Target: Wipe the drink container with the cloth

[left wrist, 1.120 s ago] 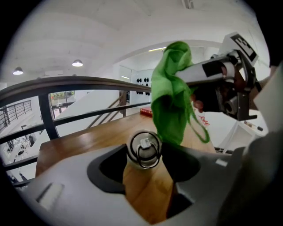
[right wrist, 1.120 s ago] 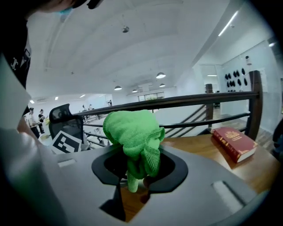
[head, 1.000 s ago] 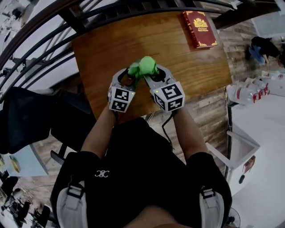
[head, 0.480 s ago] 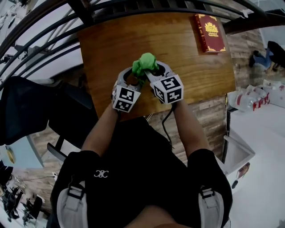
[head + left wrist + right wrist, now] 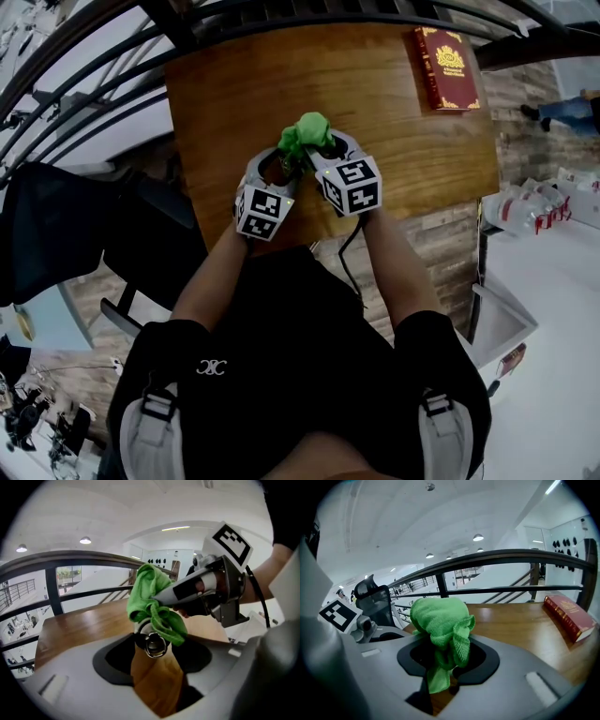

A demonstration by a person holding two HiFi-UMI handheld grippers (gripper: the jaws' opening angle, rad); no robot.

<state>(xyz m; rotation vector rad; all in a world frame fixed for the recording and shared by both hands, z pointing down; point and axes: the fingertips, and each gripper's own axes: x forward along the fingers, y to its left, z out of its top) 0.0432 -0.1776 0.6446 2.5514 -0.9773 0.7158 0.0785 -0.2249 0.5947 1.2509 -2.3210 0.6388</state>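
A brown drink container (image 5: 157,679) with a metal cap (image 5: 155,645) stands between the jaws of my left gripper (image 5: 277,165), which is shut on it. A green cloth (image 5: 151,601) lies bunched over the container's top and one side. My right gripper (image 5: 446,654) is shut on that cloth (image 5: 439,617), and its fingers (image 5: 186,588) reach in from the right. In the head view both grippers sit close together over the wooden table (image 5: 394,112), with the cloth (image 5: 306,131) at their tips. The container's lower part is hidden by the jaws.
A red book (image 5: 446,67) lies at the table's far right corner. A dark metal railing (image 5: 94,56) runs behind the table. A black chair (image 5: 56,244) stands to the left, and a pack of bottles (image 5: 525,208) lies on the floor to the right.
Both grippers stay together on the container and cloth. Over the last second they have shifted slightly right and away from me in the head view; the holds have not changed.
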